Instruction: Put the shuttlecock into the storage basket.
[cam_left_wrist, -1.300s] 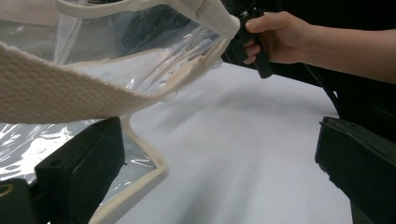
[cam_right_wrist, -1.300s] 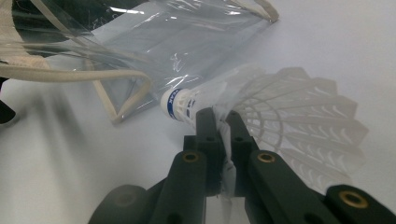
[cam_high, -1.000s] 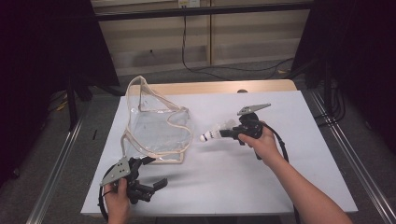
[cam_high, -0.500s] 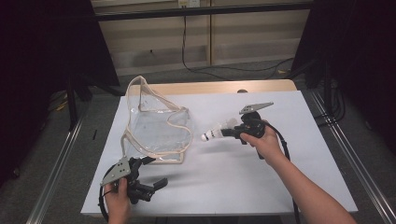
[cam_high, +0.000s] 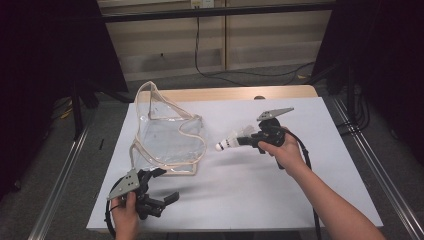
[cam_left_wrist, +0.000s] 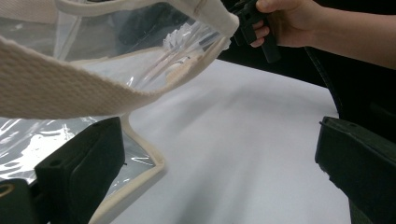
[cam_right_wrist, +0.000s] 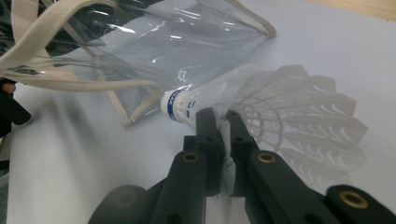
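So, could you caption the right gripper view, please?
Right gripper clamps a shuttlecock before a clear bag.

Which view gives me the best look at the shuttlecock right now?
The right gripper view: the shuttlecock sits close up, its feathers pinched between the right gripper jaws, cork end toward the clear bag. The high view shows it small, held above the table beside the bag. In the left gripper view it is blurred behind the plastic.

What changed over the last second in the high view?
Very little. The right gripper, shut on the white feathered shuttlecock, eased slightly toward the clear plastic bag with cream fabric trim, cork end leading; nothing was grasped or released. The left gripper stayed open near the table's front edge beside the bag's corner. The bag sits unmoved on the white table.
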